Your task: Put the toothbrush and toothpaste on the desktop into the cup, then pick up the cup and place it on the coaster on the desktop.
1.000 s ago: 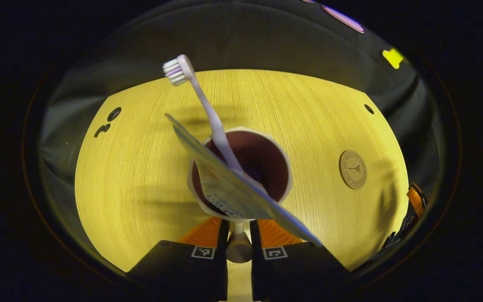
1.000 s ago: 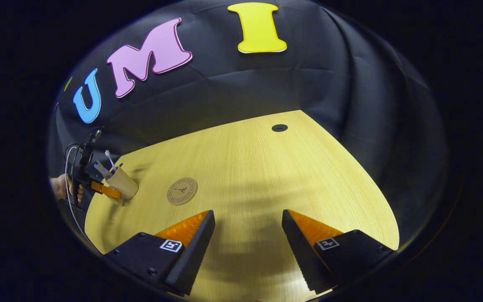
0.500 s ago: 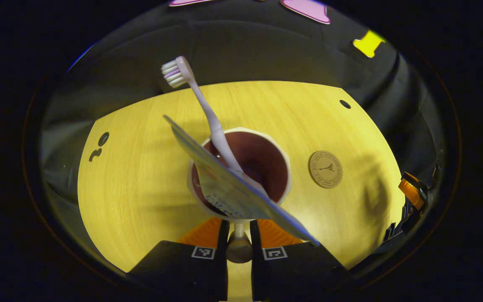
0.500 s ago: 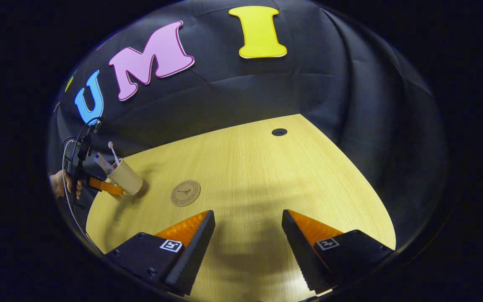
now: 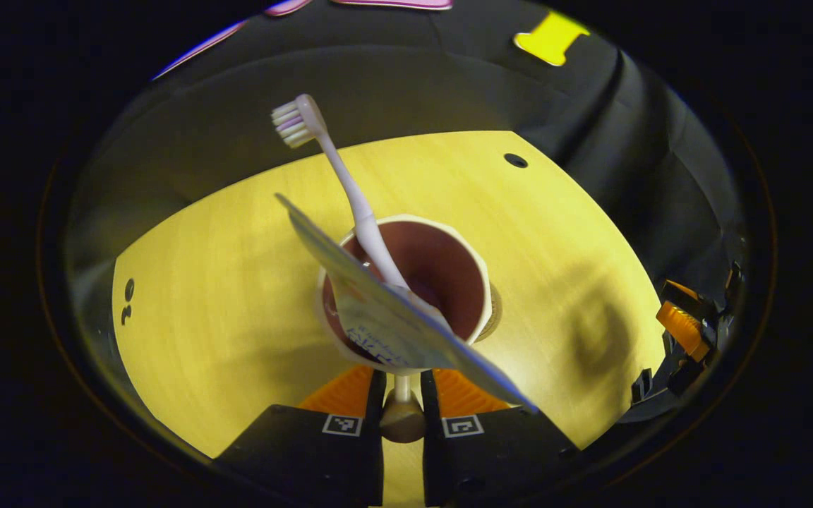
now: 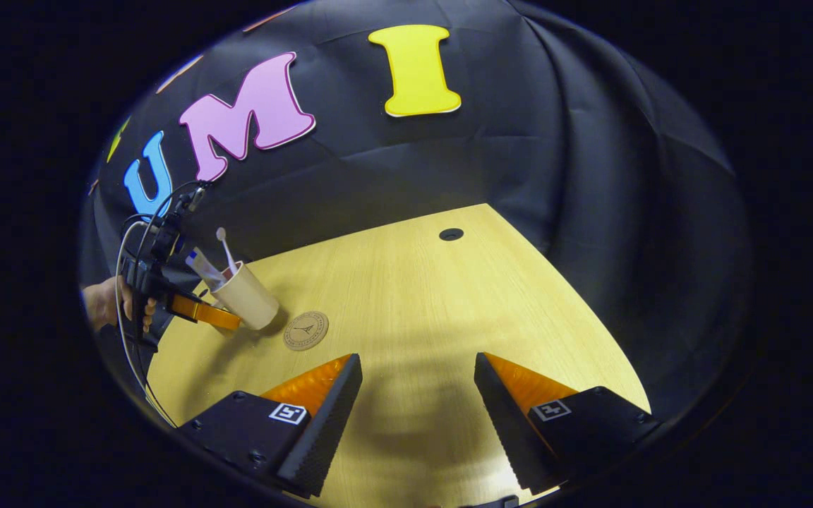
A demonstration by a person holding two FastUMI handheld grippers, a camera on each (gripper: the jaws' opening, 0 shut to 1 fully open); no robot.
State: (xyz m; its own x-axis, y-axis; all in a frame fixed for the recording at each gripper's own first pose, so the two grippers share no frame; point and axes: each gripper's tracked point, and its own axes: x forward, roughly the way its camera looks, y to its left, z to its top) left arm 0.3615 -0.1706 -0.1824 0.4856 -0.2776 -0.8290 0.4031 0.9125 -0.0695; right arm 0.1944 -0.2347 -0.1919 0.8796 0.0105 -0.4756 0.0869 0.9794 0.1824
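The left gripper (image 5: 402, 395) has its jaws closed on the near wall of the cream cup (image 5: 406, 289), which it carries tilted above the wooden surface (image 5: 223, 296). A toothbrush (image 5: 350, 190) and a toothpaste tube (image 5: 392, 317) stand slanted inside the cup. In the right gripper view the cup (image 6: 248, 296) hangs just left of the round coaster (image 6: 305, 330), with a hand (image 6: 106, 307) behind it. The right gripper (image 6: 417, 402) hovers over the near surface, jaws wide and holding nothing.
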